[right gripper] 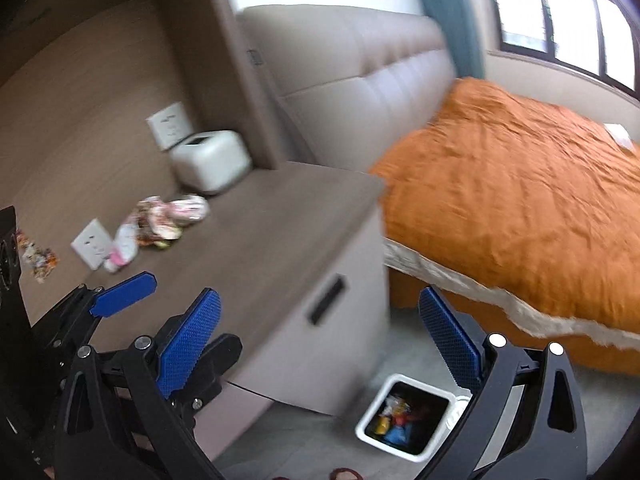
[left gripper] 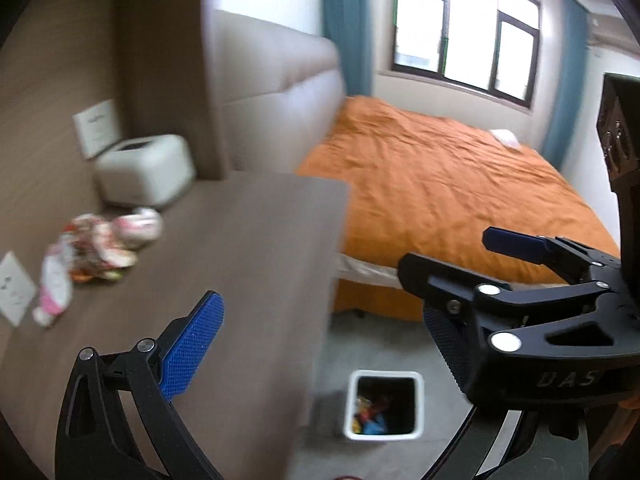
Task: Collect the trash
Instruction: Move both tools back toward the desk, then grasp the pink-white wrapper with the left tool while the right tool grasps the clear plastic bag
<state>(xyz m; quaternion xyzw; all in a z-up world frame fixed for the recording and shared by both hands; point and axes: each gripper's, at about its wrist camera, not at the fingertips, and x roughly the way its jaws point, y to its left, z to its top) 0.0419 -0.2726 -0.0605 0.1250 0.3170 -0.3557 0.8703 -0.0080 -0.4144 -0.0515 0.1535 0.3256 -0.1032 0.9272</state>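
Observation:
A pile of crumpled snack wrappers [left gripper: 100,246] lies on the brown nightstand top [left gripper: 240,260], at its left near the wall; it also shows in the right wrist view [right gripper: 160,220]. A white trash bin [left gripper: 384,410] with colourful trash inside stands on the floor beside the nightstand, also in the right wrist view [right gripper: 406,418]. My left gripper [left gripper: 320,344] is open and empty above the nightstand edge. My right gripper [right gripper: 320,344] is open and empty above the nightstand corner and bin; it shows in the left wrist view [left gripper: 468,280] too.
A white box-shaped device [left gripper: 146,170] stands at the back of the nightstand. Wall sockets [left gripper: 14,288] sit by the wrappers. More wrappers [right gripper: 38,260] lie at the far left. A bed with an orange cover [left gripper: 460,200] and padded headboard [right gripper: 360,80] is to the right.

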